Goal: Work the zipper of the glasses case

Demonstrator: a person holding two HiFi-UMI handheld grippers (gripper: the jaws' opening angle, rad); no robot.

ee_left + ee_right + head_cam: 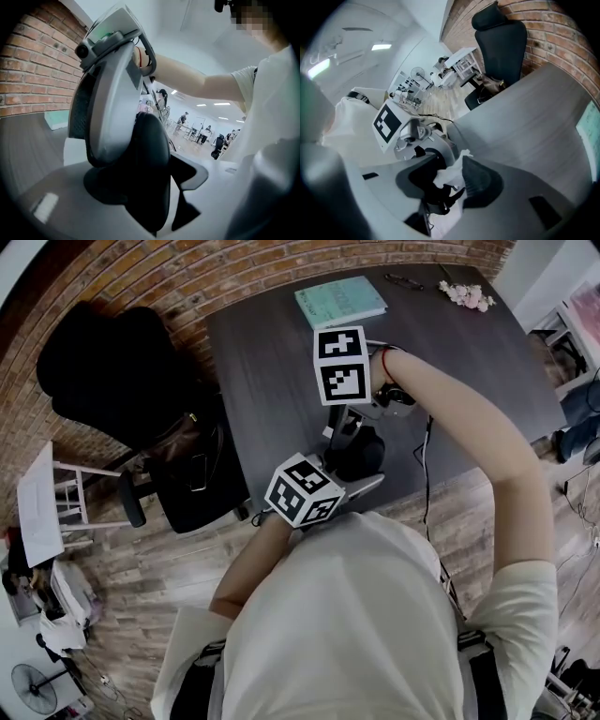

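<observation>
glasses case (pixel 151 159) black, smooth, rounded | long axis upright in left gripper view | over near table (pixel 272 381) edge | left gripper (pixel 140 187) clamped on it | right gripper (pixel 451 183) jaws apart, white scrap (pixel 447 172) between

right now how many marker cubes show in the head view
2: one cube over the table, just beyond the case; one nearer the person, at the table's edge. None seems hidden.

Dark wood-grain bench (pixel 272 371) against a brick wall (pixel 187 277). Black office chair (pixel 112 371) just beside its left edge, on a pale plank floor (pixel 141 568). Small white table (pixel 42 507) and a floor fan (pixel 33 688) farther left. Ceiling strip lights (pixel 380 47) lit over a white room beyond.
</observation>
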